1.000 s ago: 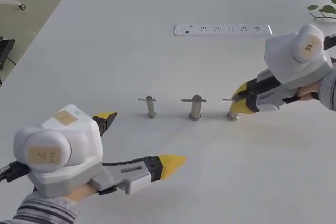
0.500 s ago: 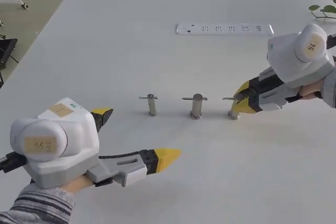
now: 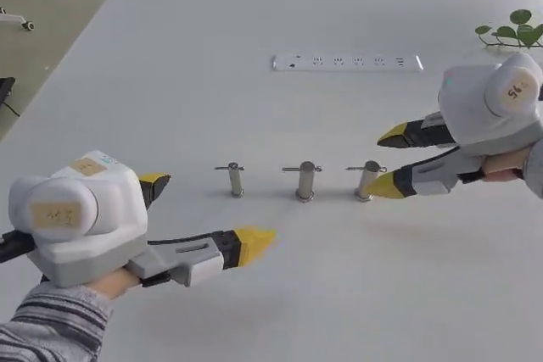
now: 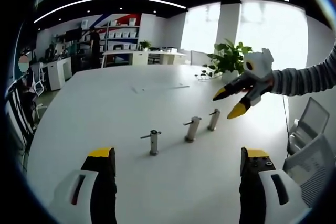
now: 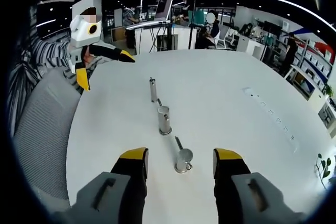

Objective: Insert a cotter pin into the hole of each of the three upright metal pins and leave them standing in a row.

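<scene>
Final step looks done: three pins (image 3: 305,181) stand in a row mid-frame on the desk (image 3: 254,57), each with a cotter (image 3: 301,168) across. Empty right tongs (image 3: 386,161) spread just beside the right pin (image 3: 366,182). Empty left tongs (image 3: 212,209) spread, lower left. Next: withdraw without nudging. Seating of the right pin's cotter is too small to tell.

White power strip (image 3: 346,62) lies flat on the white table (image 3: 212,82), far side. Leafy plant (image 3: 509,30) at far right edge.

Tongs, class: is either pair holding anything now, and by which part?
Nothing is held. The left tongs and right tongs are both open; the metal pin by the right pair stands free.
</scene>
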